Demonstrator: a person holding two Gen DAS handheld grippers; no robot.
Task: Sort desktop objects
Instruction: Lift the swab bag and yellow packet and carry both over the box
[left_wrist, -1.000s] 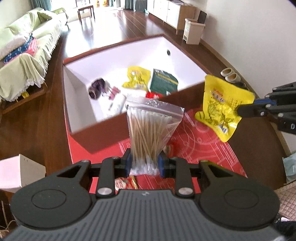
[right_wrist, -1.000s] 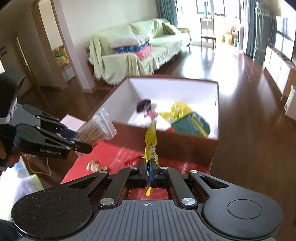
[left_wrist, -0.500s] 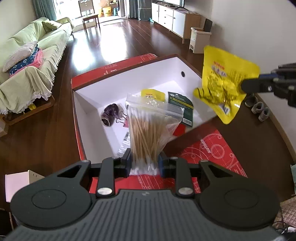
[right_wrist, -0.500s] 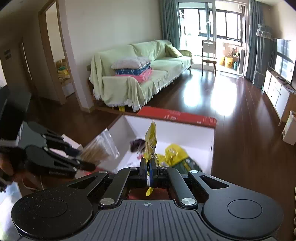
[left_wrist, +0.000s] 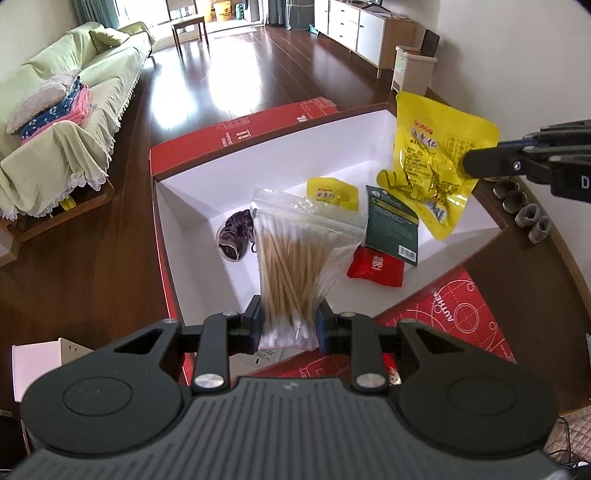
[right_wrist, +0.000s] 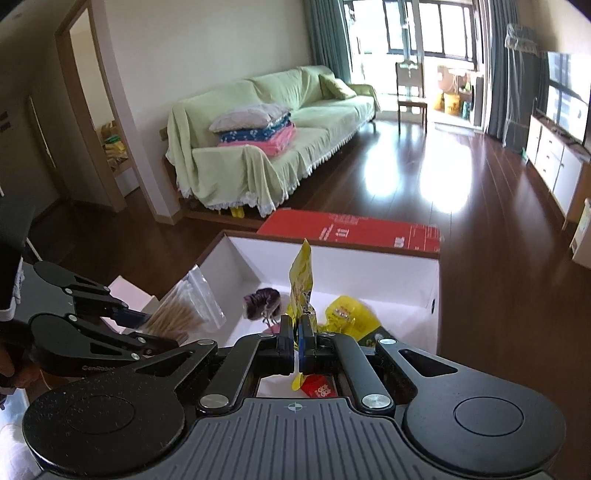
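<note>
My left gripper (left_wrist: 288, 325) is shut on a clear bag of cotton swabs (left_wrist: 295, 258), held upright over the near left part of the red box (left_wrist: 236, 136) with a white inside. My right gripper (right_wrist: 295, 336) is shut on a yellow snack packet (left_wrist: 436, 162), which hangs above the box's right side. From the right wrist view the packet (right_wrist: 302, 284) shows edge-on, with the left gripper (right_wrist: 133, 321) and its swab bag (right_wrist: 184, 310) at the left. Inside the box lie a second yellow packet (left_wrist: 332, 192), a dark green packet (left_wrist: 391, 225), a red packet (left_wrist: 376, 266) and a purple pouch (left_wrist: 236, 236).
The box stands on a red patterned mat (left_wrist: 458, 317) on a dark wooden table. A white carton (left_wrist: 37, 365) sits at the lower left. Beyond lie a wooden floor, a green-covered sofa (right_wrist: 280, 122), a white bin (left_wrist: 413, 70) and shoes (left_wrist: 524, 206) by the wall.
Both grippers have risen and moved forward over the box, each with its load. The view now looks down into the box, and the yellow packet has gone from beside it to above it.
</note>
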